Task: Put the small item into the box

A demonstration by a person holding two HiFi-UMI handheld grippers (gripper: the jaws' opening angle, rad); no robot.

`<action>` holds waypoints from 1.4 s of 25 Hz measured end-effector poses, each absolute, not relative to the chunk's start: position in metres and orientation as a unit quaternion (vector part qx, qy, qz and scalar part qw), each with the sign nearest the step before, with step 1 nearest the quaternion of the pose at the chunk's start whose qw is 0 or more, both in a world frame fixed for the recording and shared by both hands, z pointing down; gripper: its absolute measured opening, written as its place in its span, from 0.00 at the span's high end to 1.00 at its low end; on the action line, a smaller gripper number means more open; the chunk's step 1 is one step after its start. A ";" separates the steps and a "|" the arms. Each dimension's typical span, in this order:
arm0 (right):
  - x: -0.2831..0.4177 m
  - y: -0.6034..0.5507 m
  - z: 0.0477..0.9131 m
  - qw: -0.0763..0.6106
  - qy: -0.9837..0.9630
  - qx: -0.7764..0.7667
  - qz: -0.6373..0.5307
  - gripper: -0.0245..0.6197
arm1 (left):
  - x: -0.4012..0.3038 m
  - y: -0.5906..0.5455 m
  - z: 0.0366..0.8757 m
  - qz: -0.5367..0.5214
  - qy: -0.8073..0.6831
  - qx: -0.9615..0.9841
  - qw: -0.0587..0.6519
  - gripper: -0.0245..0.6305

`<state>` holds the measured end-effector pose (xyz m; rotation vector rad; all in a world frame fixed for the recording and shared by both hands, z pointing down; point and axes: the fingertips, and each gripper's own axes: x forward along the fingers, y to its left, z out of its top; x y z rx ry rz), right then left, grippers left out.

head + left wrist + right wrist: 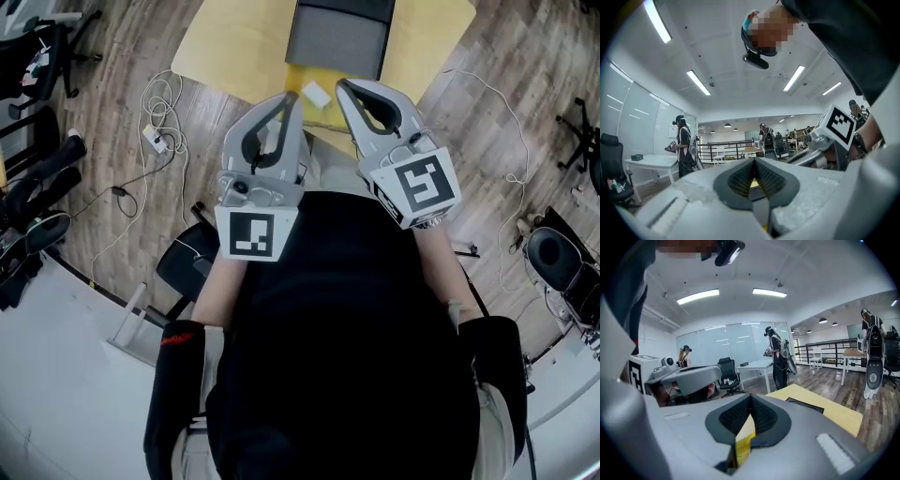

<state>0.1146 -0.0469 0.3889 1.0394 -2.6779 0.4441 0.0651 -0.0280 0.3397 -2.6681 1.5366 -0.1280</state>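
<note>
A small white item [316,95] lies on a bright yellow patch of the pale yellow table [225,42], just in front of a dark grey box [339,37]. I hold both grippers close to my body, pointing at the table. The left gripper [298,97] is shut and empty, its tips just left of the item. On the item's right, the right gripper [341,84] is also shut with nothing in it. In the left gripper view the jaws [754,161] meet, with nothing between them. The right gripper view shows its jaws [751,397] closed, with the table [834,411] and box [806,404] beyond.
Cables and a power strip [155,141] lie on the wooden floor left of the table. A dark stool [183,262] stands at my left, and office chairs [37,56] further left. Other people [776,357] stand by a white desk [754,365] in the room.
</note>
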 end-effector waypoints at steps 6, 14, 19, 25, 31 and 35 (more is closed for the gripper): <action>0.122 -0.042 0.348 0.083 -0.918 0.368 0.123 0.96 | 0.067 -0.027 0.320 -0.035 0.503 -0.863 0.038 0.96; 0.139 -0.037 0.314 0.052 -0.908 0.403 0.102 0.96 | 0.072 -0.023 0.298 -0.013 0.506 -0.861 0.056 0.96; 0.149 -0.032 0.289 0.023 -0.908 0.412 0.076 0.96 | 0.081 -0.016 0.285 -0.003 0.498 -0.865 0.068 0.96; 0.153 -0.014 0.264 -0.020 -0.912 0.404 0.064 0.96 | 0.090 -0.006 0.273 0.009 0.490 -0.868 0.084 0.96; 0.155 -0.010 0.252 -0.023 -0.911 0.410 0.038 0.96 | 0.099 -0.004 0.260 0.021 0.479 -0.872 0.105 0.96; 0.158 -0.009 0.252 -0.025 -0.909 0.415 0.034 0.96 | 0.105 -0.001 0.261 0.023 0.470 -0.876 0.106 0.96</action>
